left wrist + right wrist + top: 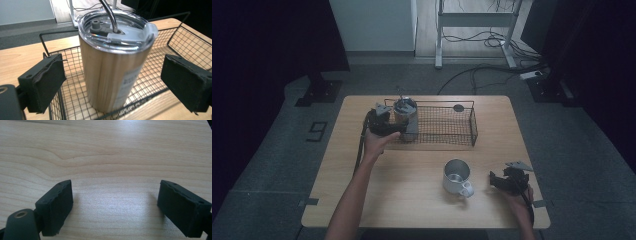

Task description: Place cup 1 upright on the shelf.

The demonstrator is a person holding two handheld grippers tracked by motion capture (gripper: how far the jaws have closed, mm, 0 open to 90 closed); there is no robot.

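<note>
I kept the left tool [113, 82] spread apart around the tumbler [112, 70] standing between its pads in the wire basket [175, 40], while the right tool [120, 207] rested apart, empty, over the bench [105, 150].

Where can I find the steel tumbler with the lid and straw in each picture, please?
High view: the tumbler stands at the left end of the wire basket, upper centre.
Left gripper view: centre, between the open jaws, untouched.
Right gripper view: bare tabletop there.
Shared landmark: the wooden table.
</note>
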